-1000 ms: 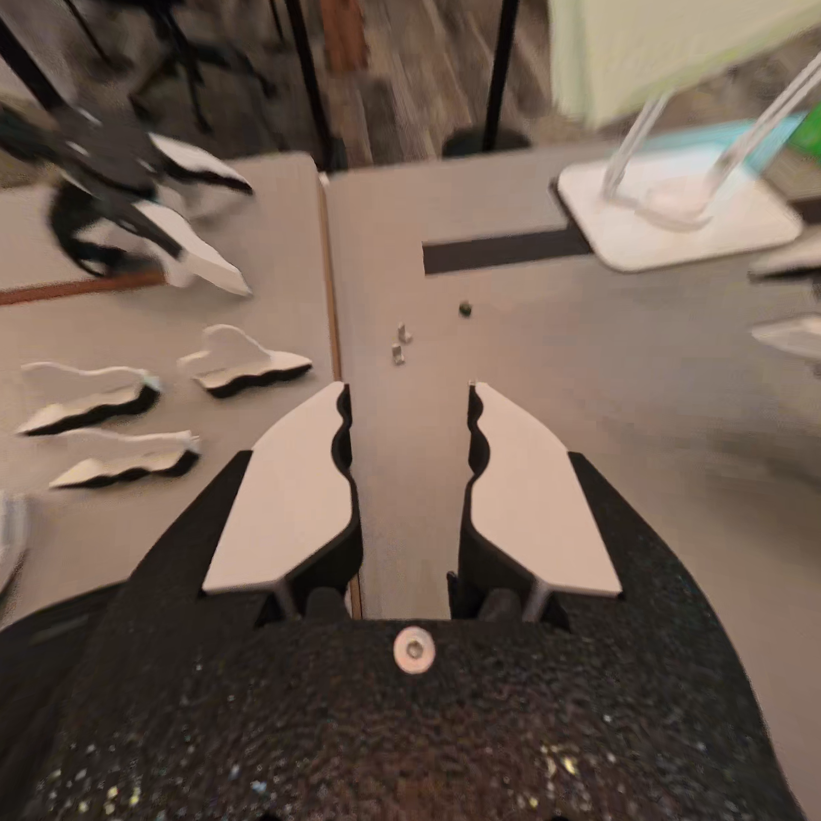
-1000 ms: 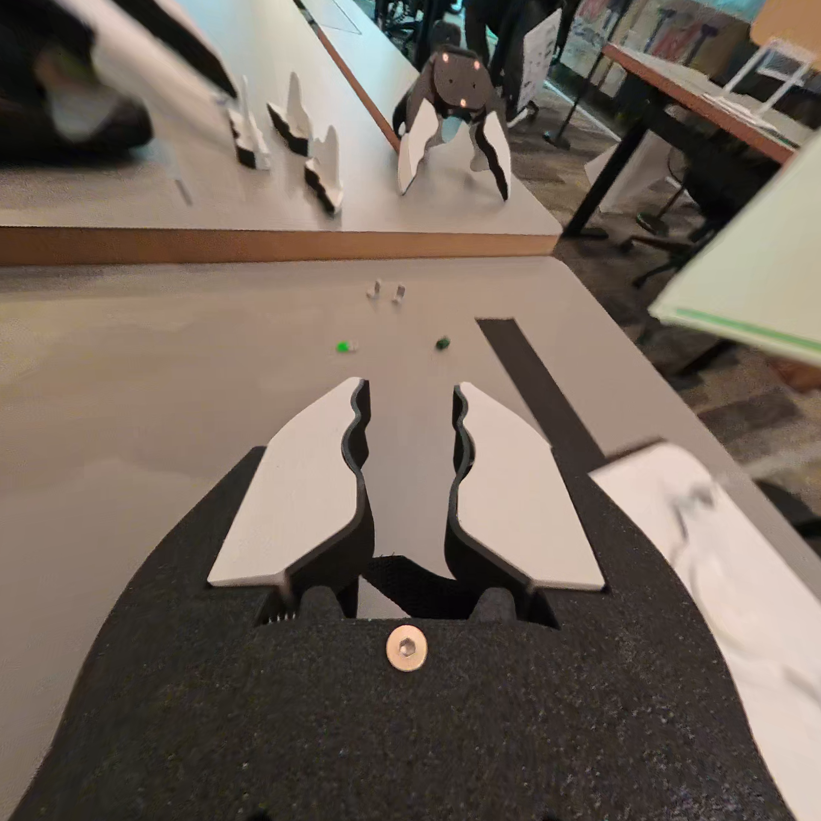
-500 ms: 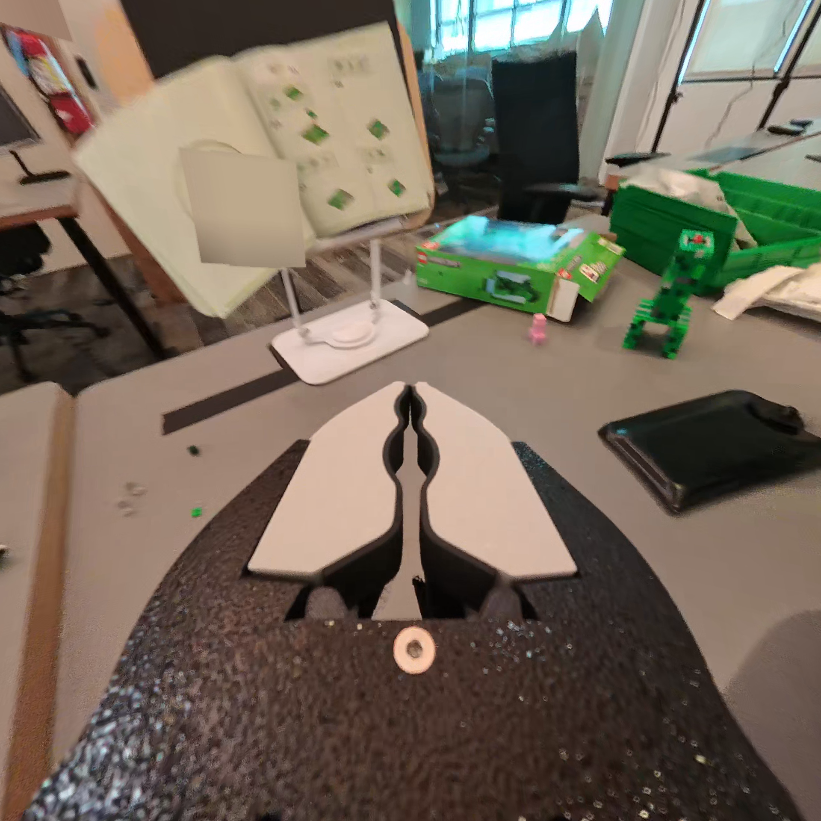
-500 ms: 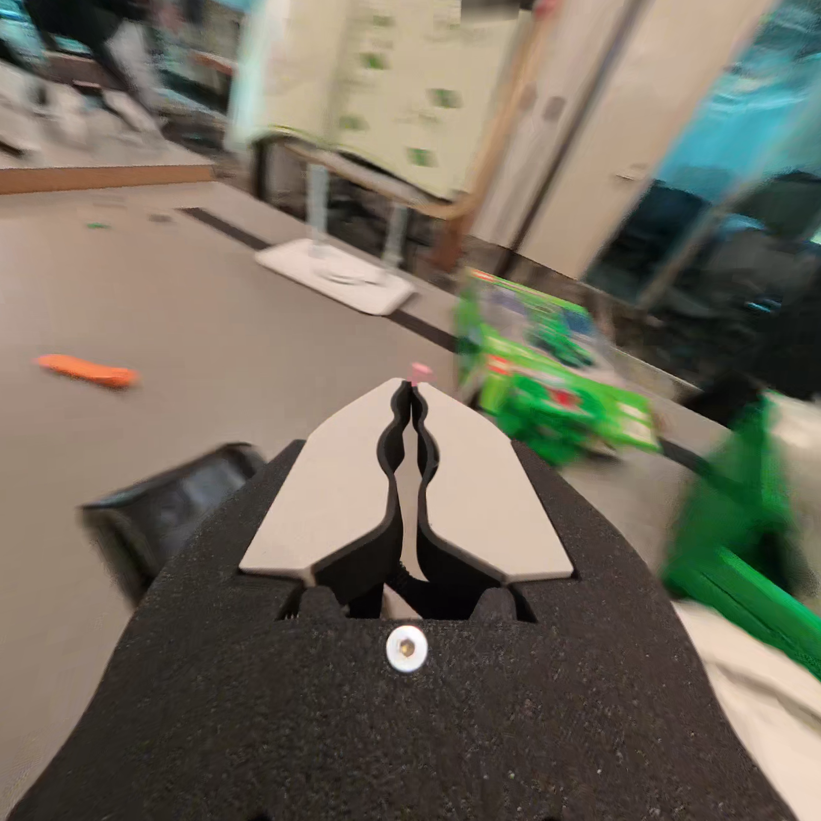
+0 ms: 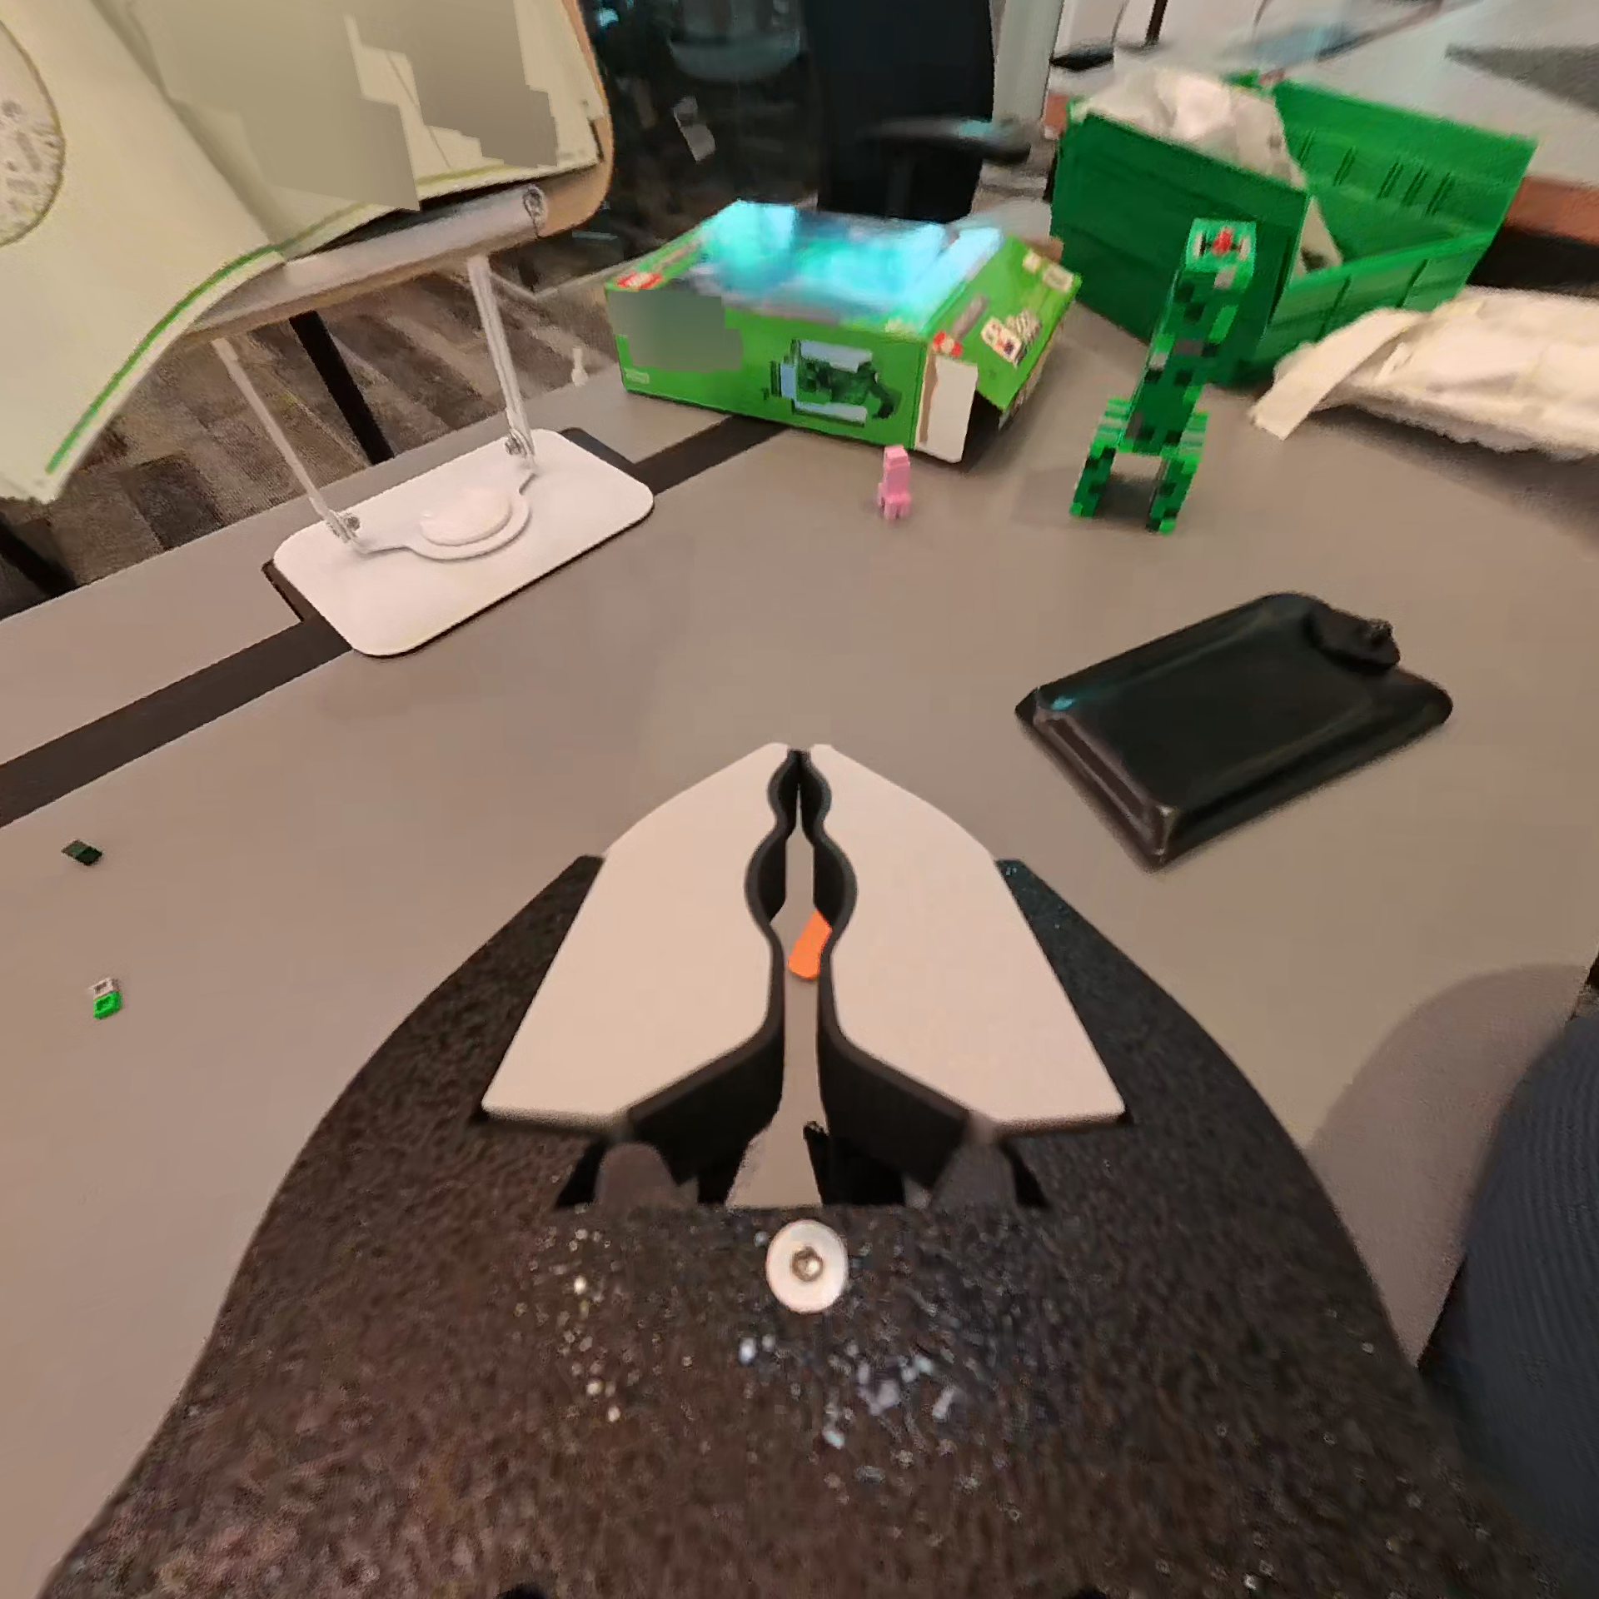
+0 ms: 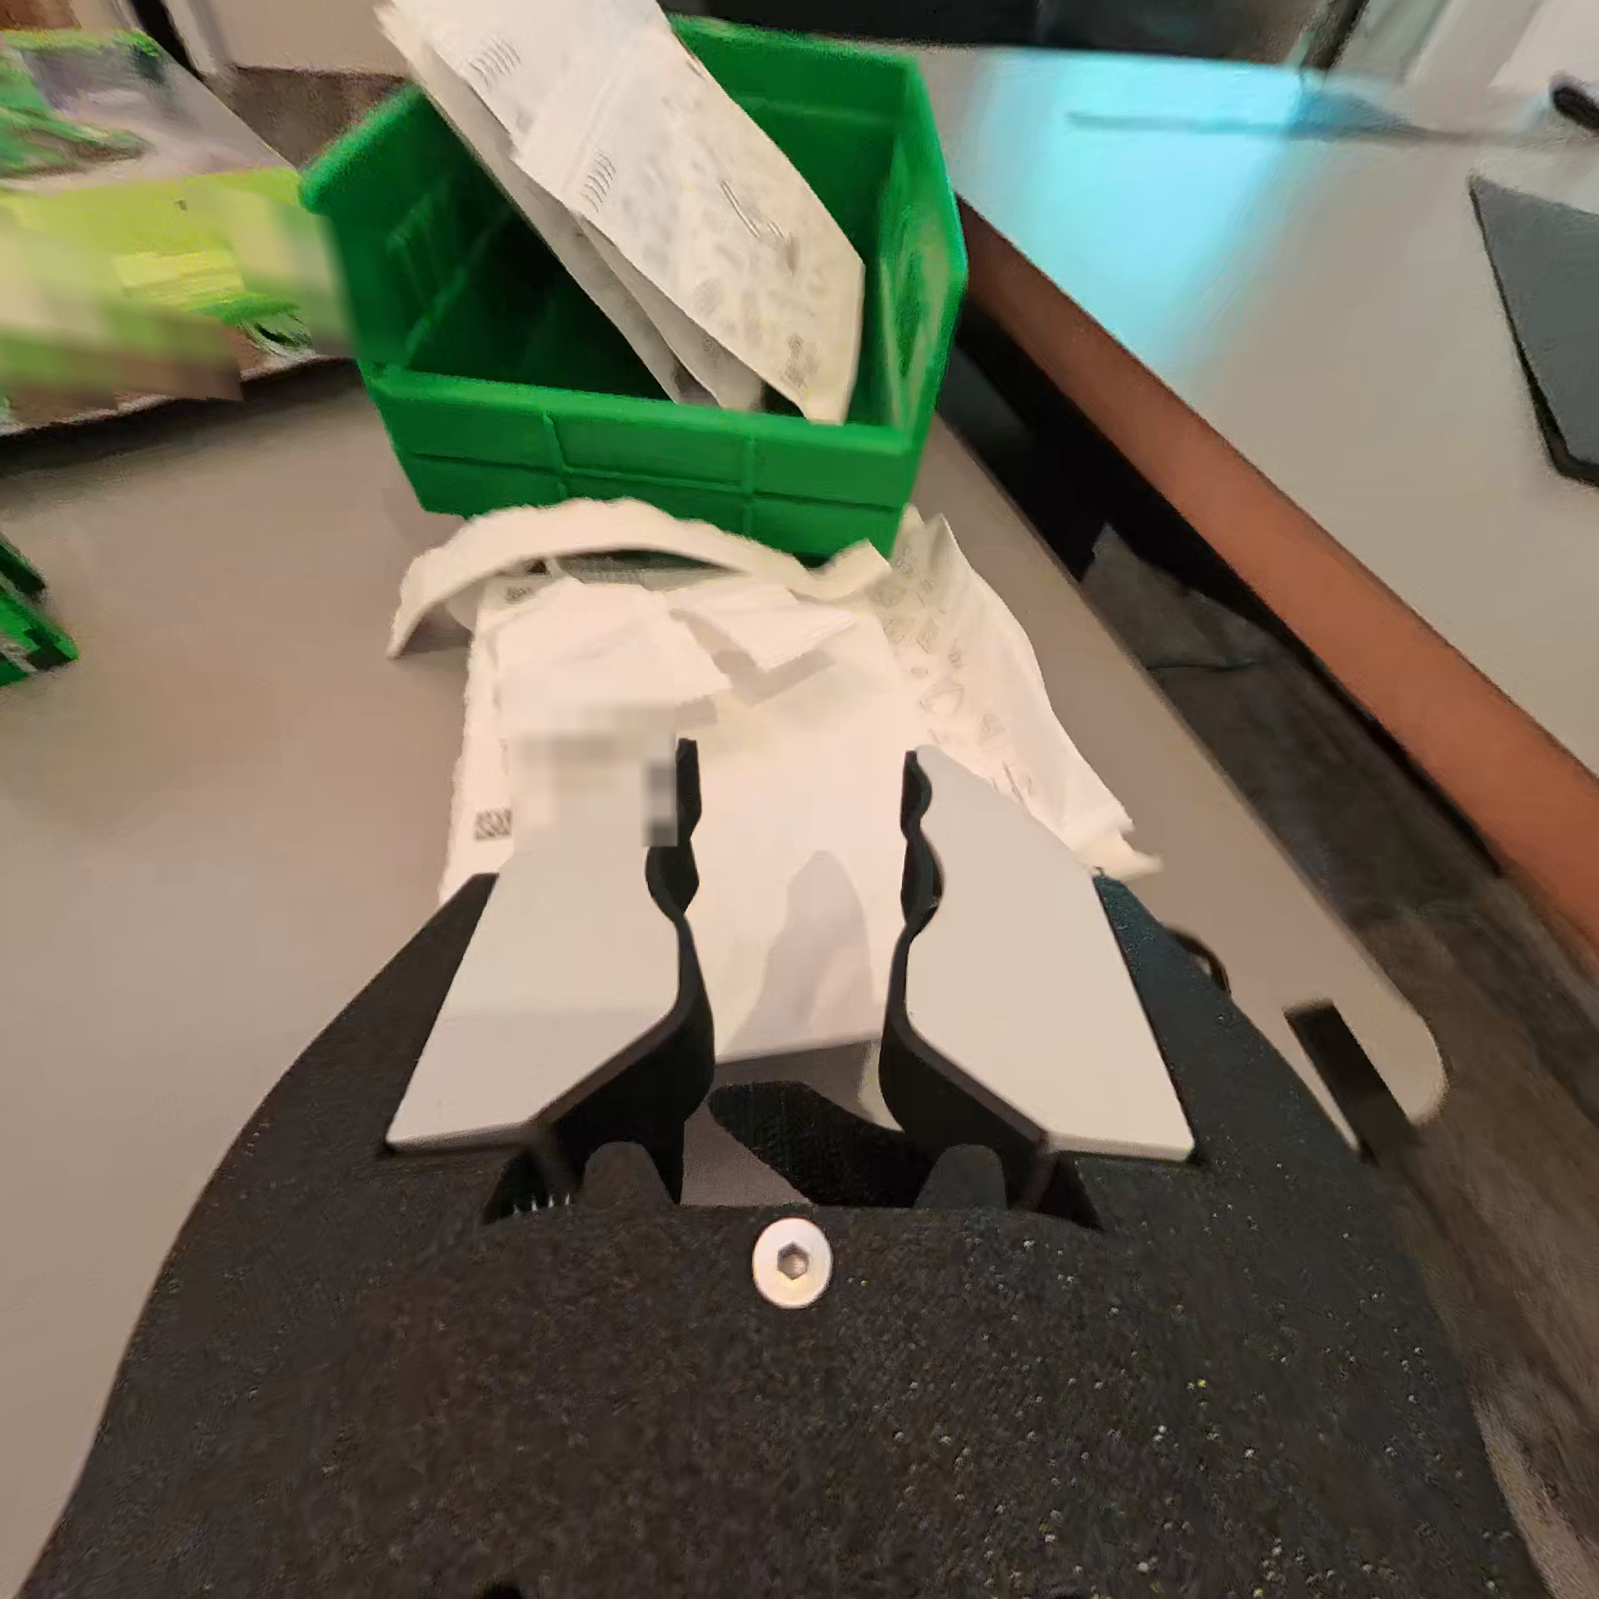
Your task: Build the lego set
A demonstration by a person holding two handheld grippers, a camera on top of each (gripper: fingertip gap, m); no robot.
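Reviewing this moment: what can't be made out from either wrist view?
- Orange piece, left wrist view: mostly hidden under the shut left tool; shape unclear.
- Green bin contents, right wrist view: white paper bags cover them.
- White bag under the open right tool: contents unseen.
- Green box, right wrist view: motion-blurred, cut by the left edge.
- Small green pieces: too small to type.

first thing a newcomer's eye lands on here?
Likely the green blocky figure standing at the table's far side beside the green set box, a tiny pink figure before them. In the right wrist view, the green bin with white paper bags spilling out.
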